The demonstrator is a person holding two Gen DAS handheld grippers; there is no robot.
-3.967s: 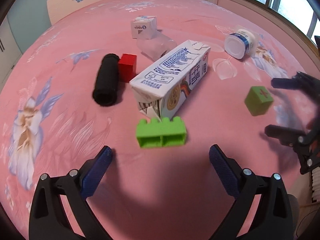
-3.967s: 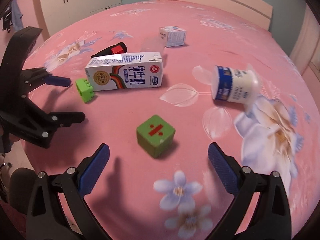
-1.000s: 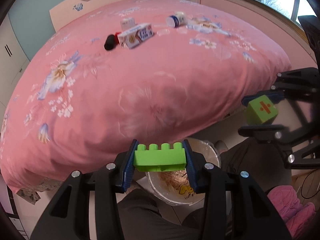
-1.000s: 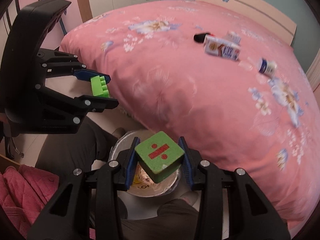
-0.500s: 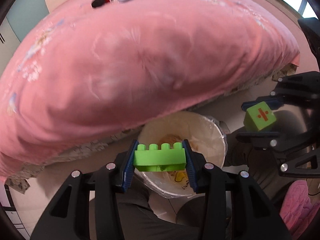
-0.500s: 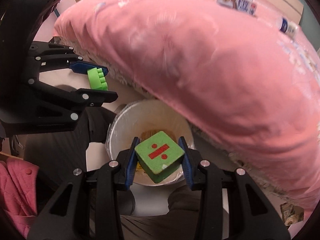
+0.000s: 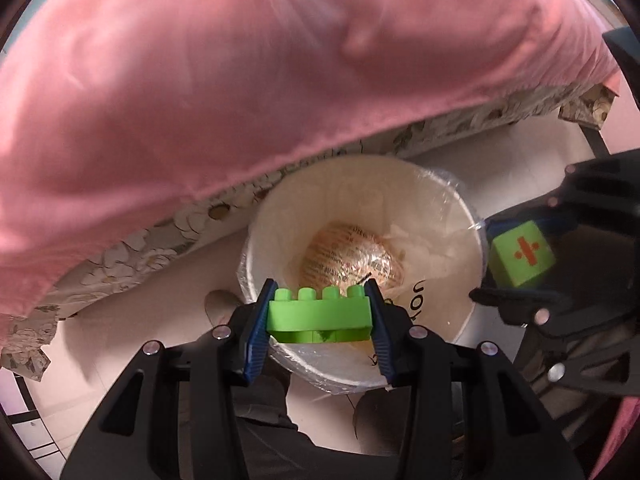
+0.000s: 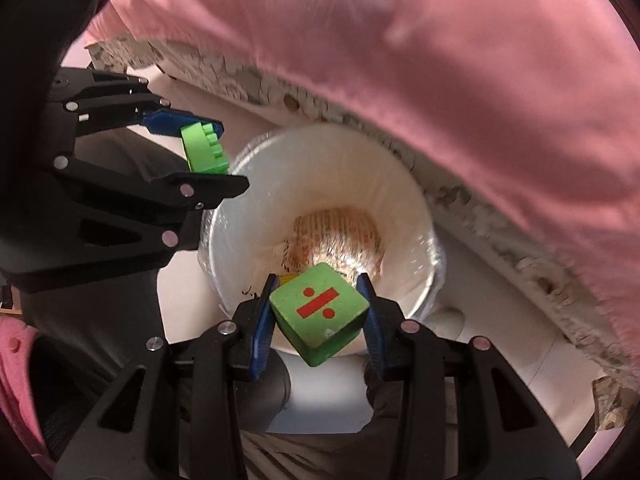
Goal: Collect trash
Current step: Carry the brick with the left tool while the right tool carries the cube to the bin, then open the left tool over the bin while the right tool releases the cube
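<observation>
- Left wrist view: the left gripper (image 7: 319, 314), black with blue pads, pointed steeply down, its jaws clamped on the two ends of a bright green plastic building brick with four studs (image 7: 319, 314).
- The brick sat low in the centre of the view, at about 6 o'clock over the near rim of a round white bin lined with clear plastic film (image 7: 450, 200).
- A crumpled printed wrapper in orange and silver (image 7: 352, 258) lay at the bottom of the bin, just above the brick in the view.
- At 3 o'clock the right gripper (image 7: 520, 258) held a green wooden cube with an orange division sign (image 7: 522, 258) beside the bin's right rim.
- A pink bed cover (image 7: 260, 60) filled the upper half, from 9 through 12 to 2 o'clock, with a pale floral mattress edge (image 7: 132, 248) below it.
- Right wrist view: the right gripper (image 8: 318, 316) was closed on the green cube (image 8: 318, 314), gripping two opposite sides, the cube tilted with its division sign facing up.
- The cube was at 6 o'clock over the near rim of the white bin (image 8: 400, 184), with the wrapper (image 8: 336, 236) just above it.
- At 9 to 10 o'clock the left gripper (image 8: 204, 154) gripped the green brick (image 8: 204, 154) beside the bin's left rim.
- The pink cover (image 8: 440, 60) ran from 12 to 4 o'clock.
</observation>
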